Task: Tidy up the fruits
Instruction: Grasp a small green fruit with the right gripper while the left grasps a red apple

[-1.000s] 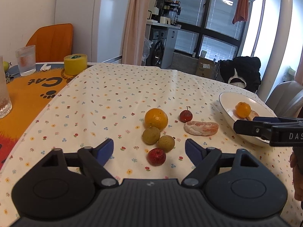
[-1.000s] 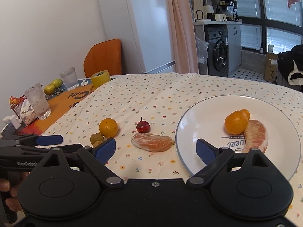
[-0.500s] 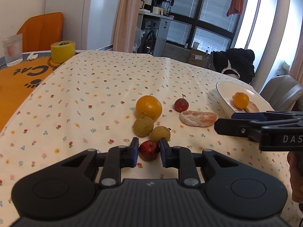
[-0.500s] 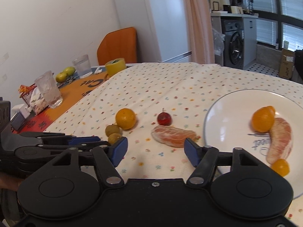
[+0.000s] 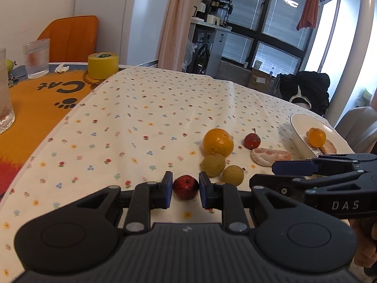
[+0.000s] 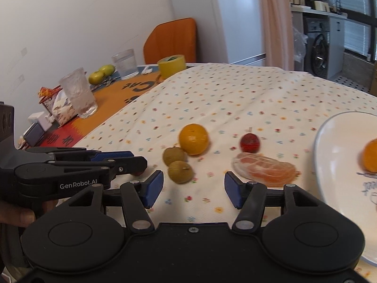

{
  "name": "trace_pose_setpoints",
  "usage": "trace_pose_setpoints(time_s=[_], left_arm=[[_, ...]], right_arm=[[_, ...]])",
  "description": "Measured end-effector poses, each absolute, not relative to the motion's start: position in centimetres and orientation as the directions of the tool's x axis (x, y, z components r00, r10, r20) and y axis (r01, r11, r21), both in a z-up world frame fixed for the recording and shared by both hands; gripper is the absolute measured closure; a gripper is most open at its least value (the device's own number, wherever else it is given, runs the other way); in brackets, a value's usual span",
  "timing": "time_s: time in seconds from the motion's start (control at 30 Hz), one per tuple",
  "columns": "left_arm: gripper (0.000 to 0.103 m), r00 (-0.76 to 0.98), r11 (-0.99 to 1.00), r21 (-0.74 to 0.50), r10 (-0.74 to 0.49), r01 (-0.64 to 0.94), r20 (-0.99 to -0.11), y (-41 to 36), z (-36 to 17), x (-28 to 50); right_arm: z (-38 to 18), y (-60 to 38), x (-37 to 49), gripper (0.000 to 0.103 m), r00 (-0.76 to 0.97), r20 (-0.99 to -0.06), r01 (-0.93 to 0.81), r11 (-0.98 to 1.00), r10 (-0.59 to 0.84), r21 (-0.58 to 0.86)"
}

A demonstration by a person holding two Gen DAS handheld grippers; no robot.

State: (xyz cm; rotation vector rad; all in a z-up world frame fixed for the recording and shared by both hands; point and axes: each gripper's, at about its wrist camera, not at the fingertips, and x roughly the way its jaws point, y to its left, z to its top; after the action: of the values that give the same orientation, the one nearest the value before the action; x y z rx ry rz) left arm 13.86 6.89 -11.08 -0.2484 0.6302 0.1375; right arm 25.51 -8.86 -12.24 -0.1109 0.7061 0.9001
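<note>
A red fruit (image 5: 185,187), an orange (image 5: 218,142) and white plate (image 6: 334,155) on flower-dotted cream tablecloth (image 5: 153,118).

Left gripper (image 5: 185,189) sits at lower centre of its own view, blue pads closed on the sides of a small red fruit (image 5: 185,187). Right gripper (image 6: 193,187) sits at lower centre of its view, jaws spread wide with nothing between them. A hand (image 6: 16,213) at the lower left edge grips the left gripper's handle.
</note>
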Motion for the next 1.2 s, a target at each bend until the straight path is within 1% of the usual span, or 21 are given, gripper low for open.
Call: trace_pose_setpoints(time_s=[0.13, 0.33, 0.37, 0.4, 0.43, 0.47, 0.57, 0.87, 1.2], left_arm=[[0.081, 0.799, 0.959, -0.189, 0.059, -0.212, -0.598, 7.4, -11.1, 13.7], [0.081, 0.806, 0.954, -0.196, 0.070, -0.225, -0.587, 7.9, -10.9, 13.2], [0.081, 0.807, 0.953, -0.199, 0.070, -0.228, -0.587, 7.9, -10.8, 13.1], [0.081, 0.806, 0.952, -0.203, 0.070, -0.230, -0.587, 8.0, -10.7, 13.1], [0.081, 0.807, 0.951, -0.206, 0.068, -0.230, -0.587, 8.0, -10.6, 13.1], [0.081, 0.810, 0.952, -0.207, 0.066, -0.227, -0.583, 8.0, -10.3, 13.1], [0.081, 0.827, 0.956, -0.200, 0.069, -0.214, -0.557, 7.9, -9.5, 12.9], [0.081, 0.843, 0.957, -0.207, 0.062, -0.201, -0.534, 7.0, -8.4, 12.8], [0.081, 0.860, 0.970, -0.204, 0.011, -0.133, -0.510, 4.3, -7.5, 14.3]], right_arm=[[-12.4, -7.9, 25.8, 0.050, 0.400, -0.610, -0.755, 0.623, 0.684, 0.203], [-12.7, -6.8, 26.0, 0.050, 0.388, -0.610, -0.763, 0.612, 0.691, 0.208], [-12.7, -6.6, 26.0, 0.052, 0.386, -0.611, -0.765, 0.610, 0.691, 0.207], [-12.8, -6.3, 26.1, 0.054, 0.383, -0.615, -0.767, 0.609, 0.689, 0.205], [-12.9, -6.1, 26.3, 0.067, 0.375, -0.623, -0.768, 0.607, 0.687, 0.207], [-13.0, -5.9, 26.5, 0.077, 0.365, -0.633, -0.766, 0.606, 0.682, 0.212], [-12.7, -6.1, 26.3, 0.077, 0.376, -0.630, -0.769, 0.608, 0.680, 0.198], [-11.0, -8.7, 25.9, 0.077, 0.430, -0.598, -0.744, 0.640, 0.676, 0.189], [-10.0, -12.6, 26.3, 0.077, 0.501, -0.569, -0.693, 0.696, 0.652, 0.189]])
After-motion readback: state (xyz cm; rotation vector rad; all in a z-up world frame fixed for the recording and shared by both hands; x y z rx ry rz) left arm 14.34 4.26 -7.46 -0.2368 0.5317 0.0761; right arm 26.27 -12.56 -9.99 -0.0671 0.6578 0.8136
